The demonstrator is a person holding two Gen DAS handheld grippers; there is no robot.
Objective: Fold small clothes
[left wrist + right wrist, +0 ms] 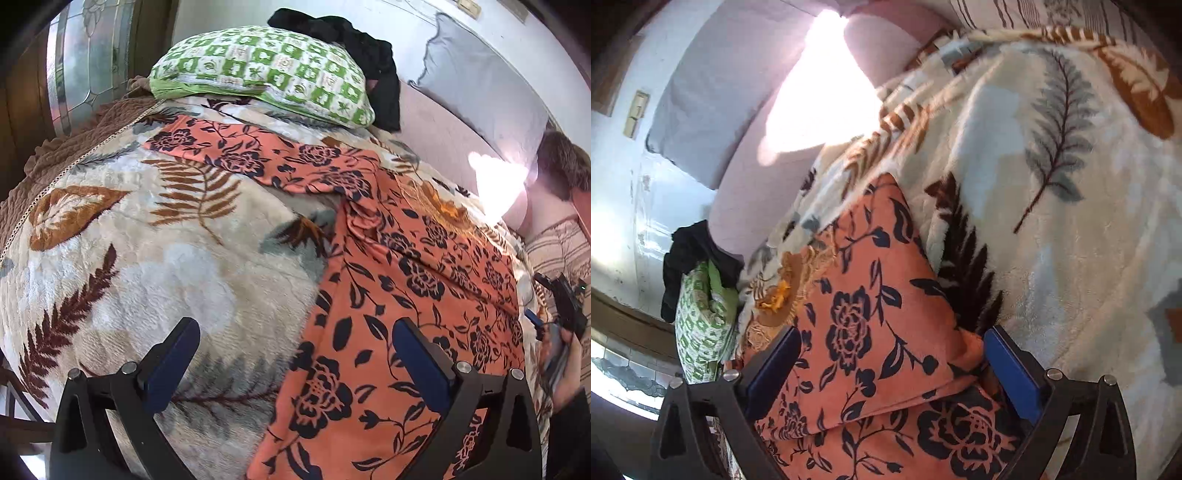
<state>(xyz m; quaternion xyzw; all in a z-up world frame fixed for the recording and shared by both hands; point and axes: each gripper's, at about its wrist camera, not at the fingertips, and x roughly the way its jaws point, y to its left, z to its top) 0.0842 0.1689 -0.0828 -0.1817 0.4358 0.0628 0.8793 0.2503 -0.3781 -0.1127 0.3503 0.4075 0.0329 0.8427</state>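
In the left wrist view, the left claw (295,354) hangs wide open and empty over the leaf-print blanket (147,266), while the orange floral garment (399,295) spreads from lower centre toward the green pillow (266,70) at the top. In the right wrist view, the right claw (892,354) gapes wide, straddling a folded layer of the garment (871,295) at bottom centre, gripping nothing.

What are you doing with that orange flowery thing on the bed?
A person is folding it, holding a two-finger gripper in each hand. The orange flowered garment lies spread on a leaf-patterned blanket. The left gripper is open above the garment's near edge and holds nothing. The right gripper is open too, with a folded part of the cloth lying between its fingers, though nothing is pinched yet. Farther back sits a green checked pillow with some black clothing on top of it.
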